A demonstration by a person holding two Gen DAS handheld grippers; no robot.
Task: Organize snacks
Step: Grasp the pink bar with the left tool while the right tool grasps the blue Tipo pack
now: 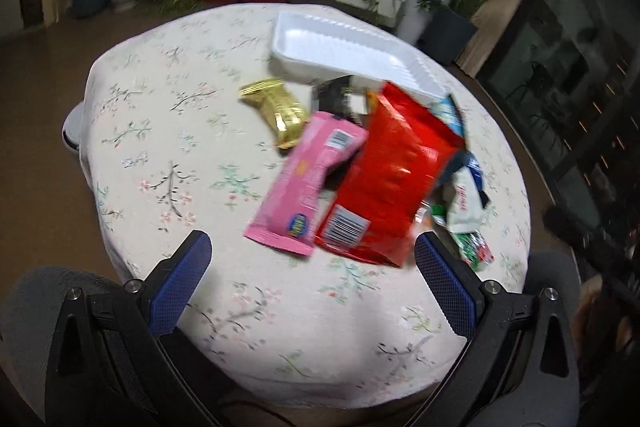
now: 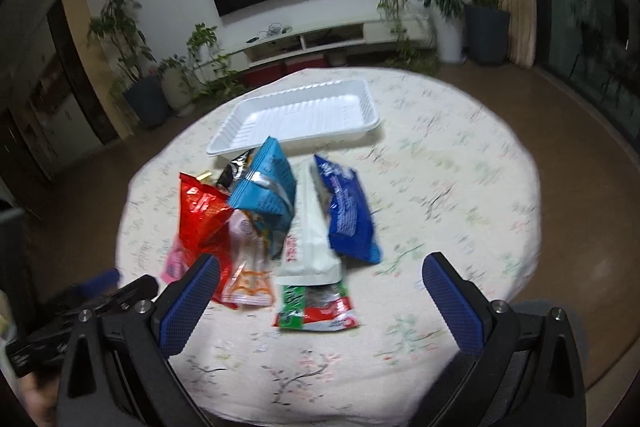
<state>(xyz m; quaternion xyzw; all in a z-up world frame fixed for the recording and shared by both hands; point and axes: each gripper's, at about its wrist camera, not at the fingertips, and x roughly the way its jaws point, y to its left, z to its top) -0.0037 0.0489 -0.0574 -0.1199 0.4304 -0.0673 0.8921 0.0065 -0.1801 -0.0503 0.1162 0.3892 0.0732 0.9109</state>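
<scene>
A pile of snack packs lies on a round table with a floral cloth (image 1: 168,155). In the left wrist view I see a red bag (image 1: 394,171), a pink pack (image 1: 310,183) and a gold wrapper (image 1: 280,113). My left gripper (image 1: 312,255) hovers open just short of the pink and red packs. The right wrist view shows a light blue bag (image 2: 268,187), a dark blue pack (image 2: 348,207), a white pack (image 2: 314,235), a green and red pack (image 2: 316,311) and the red bag (image 2: 202,215). My right gripper (image 2: 320,279) is open over the near end of the pile. An empty white foam tray (image 2: 352,129) sits behind the snacks.
The white foam tray (image 1: 304,45) lies at the table's far side. Potted plants (image 2: 136,67) and a low TV cabinet (image 2: 320,39) stand beyond the table. A grey chair back (image 1: 36,303) is close below my left gripper. The left gripper's body (image 2: 80,307) shows at the lower left.
</scene>
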